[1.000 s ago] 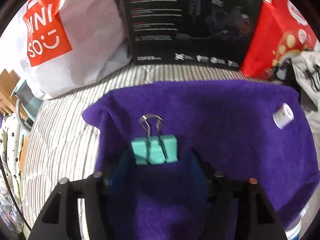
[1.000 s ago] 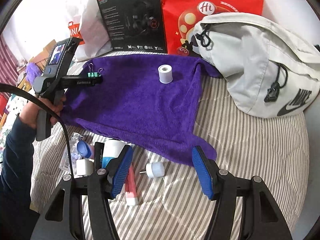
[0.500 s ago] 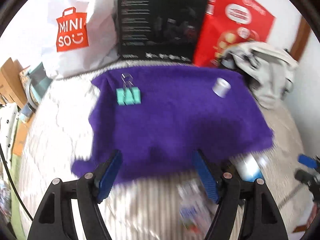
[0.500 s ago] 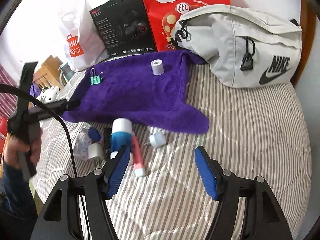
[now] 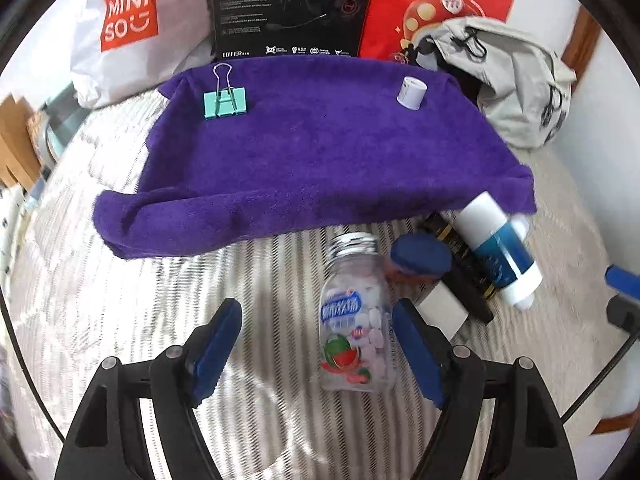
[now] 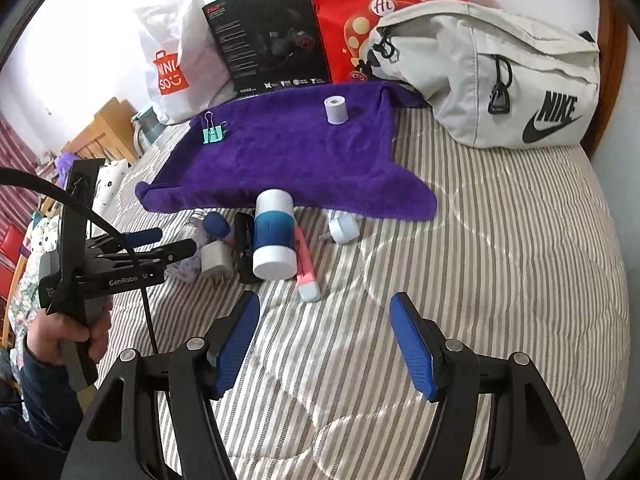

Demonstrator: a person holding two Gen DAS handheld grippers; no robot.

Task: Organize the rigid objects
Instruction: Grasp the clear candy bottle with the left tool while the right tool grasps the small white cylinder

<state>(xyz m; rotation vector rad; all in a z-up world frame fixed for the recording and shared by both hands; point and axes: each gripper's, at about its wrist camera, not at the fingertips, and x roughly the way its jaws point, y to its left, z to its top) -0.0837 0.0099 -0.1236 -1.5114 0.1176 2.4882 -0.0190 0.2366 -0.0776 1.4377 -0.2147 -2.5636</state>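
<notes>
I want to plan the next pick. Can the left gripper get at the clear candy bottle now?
Probably yes. The left gripper is open, the candy bottle lies just ahead near its right finger, and nothing covers it; the blue cap sits close beside.

Black claw [image 6: 324,344] frames carry blue pads [image 6: 412,344], silver screws, a black cable and "GenRobo" lettering.

Readable stuff: MINISO on the white shopping bag [image 5: 132,20] far left, HECATE and EDIFIER on the black headset box [image 6: 268,36], "Hi" on the red bag [image 6: 376,8], NIKE with swoosh on the grey bag [image 6: 520,80], GenRobo... on the left gripper [image 6: 176,242].
</notes>
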